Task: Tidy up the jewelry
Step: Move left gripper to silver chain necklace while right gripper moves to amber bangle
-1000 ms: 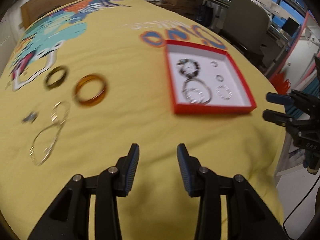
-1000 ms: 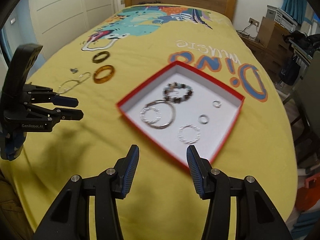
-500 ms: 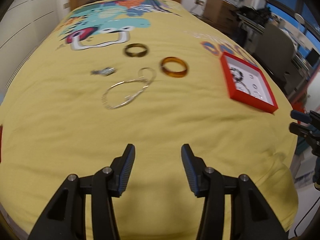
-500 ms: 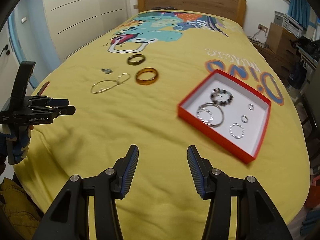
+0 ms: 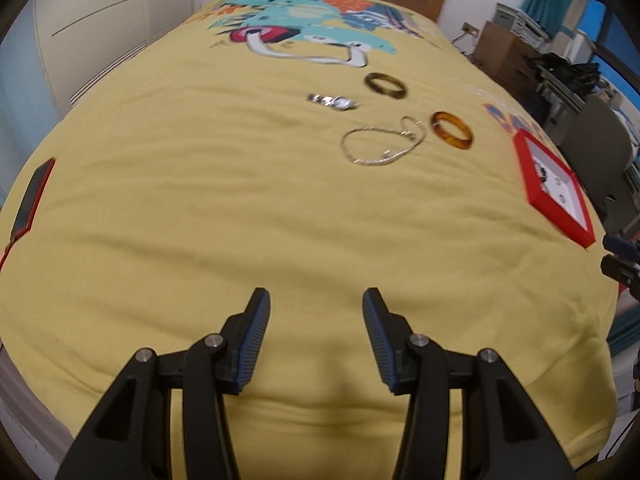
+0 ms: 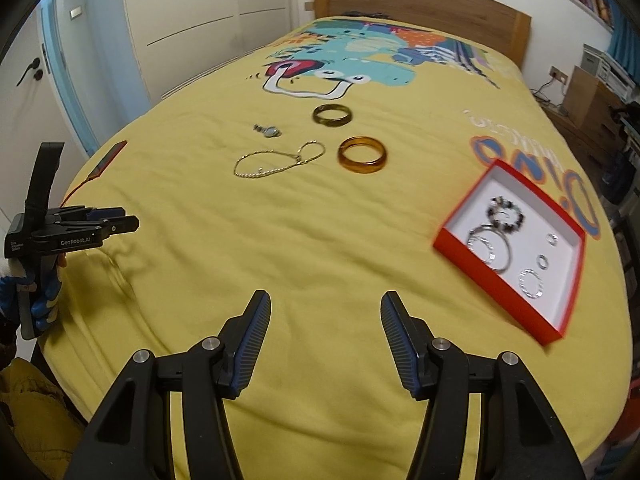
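Loose on the yellow bedspread lie an amber bangle point(image 6: 362, 167) point(image 5: 445, 136), a dark olive bangle point(image 6: 332, 121) point(image 5: 382, 92), a thin chain point(image 6: 260, 172) point(image 5: 372, 160) and a small silver piece point(image 6: 269, 131) point(image 5: 334, 101). The red box point(image 6: 496, 283) point(image 5: 556, 218) to the right holds a beaded bracelet point(image 6: 516, 216), silver hoops point(image 6: 490, 246) and small rings. My left gripper point(image 5: 316, 300) point(image 6: 132, 222) hovers open near the bed's front left edge, nothing between its fingers. My right gripper point(image 6: 326, 300) is over the front of the bed, jaws opening and empty.
A flat red-edged object point(image 6: 108, 158) point(image 5: 30, 200) lies at the bed's left edge. A wooden headboard point(image 6: 420, 0) closes the far end. White wardrobe doors stand on the left; a chair and cluttered desk stand on the right. A gloved hand point(image 6: 40, 300) holds the left gripper.
The left view has swung away from the red box, now at its right edge, toward the loose jewellery. The box slid right in the right view. Both pairs of jaws stand wider.
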`<action>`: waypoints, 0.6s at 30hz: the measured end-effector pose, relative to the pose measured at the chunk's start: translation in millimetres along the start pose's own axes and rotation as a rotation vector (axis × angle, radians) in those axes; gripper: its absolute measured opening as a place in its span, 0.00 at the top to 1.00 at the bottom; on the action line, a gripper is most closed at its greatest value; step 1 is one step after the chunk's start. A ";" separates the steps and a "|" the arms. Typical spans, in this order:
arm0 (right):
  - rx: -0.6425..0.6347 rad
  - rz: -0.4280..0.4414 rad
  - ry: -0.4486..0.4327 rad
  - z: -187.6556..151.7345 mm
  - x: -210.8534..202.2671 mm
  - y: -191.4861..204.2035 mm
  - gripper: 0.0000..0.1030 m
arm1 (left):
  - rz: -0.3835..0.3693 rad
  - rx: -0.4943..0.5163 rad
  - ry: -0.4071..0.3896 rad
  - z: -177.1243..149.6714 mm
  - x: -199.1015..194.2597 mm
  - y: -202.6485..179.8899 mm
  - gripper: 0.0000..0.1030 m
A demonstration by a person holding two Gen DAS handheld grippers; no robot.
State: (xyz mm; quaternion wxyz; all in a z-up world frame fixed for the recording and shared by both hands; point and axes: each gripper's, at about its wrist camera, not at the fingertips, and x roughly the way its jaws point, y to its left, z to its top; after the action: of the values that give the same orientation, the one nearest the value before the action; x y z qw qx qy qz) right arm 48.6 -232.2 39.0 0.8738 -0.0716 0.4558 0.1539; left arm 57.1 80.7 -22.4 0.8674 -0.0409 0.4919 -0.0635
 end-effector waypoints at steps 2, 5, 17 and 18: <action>0.004 0.010 0.002 4.2 10.1 -0.8 0.45 | -0.004 0.004 0.017 0.6 7.7 0.3 0.55; 0.013 0.023 0.000 10.2 25.5 -5.2 0.45 | -0.026 0.035 0.022 8.3 17.9 -6.8 0.55; 0.061 0.053 0.036 44.3 96.9 -40.1 0.43 | -0.111 0.069 0.057 84.1 83.2 -39.1 0.55; 0.060 0.053 0.037 47.7 101.9 -42.0 0.42 | -0.114 0.077 0.063 89.1 89.8 -41.8 0.55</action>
State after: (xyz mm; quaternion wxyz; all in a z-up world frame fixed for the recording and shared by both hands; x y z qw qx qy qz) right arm 154.4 -238.4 -17.6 0.8626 -0.0361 0.4779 0.1620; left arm 176.3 26.6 -47.3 0.8473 -0.0337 0.5131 -0.1330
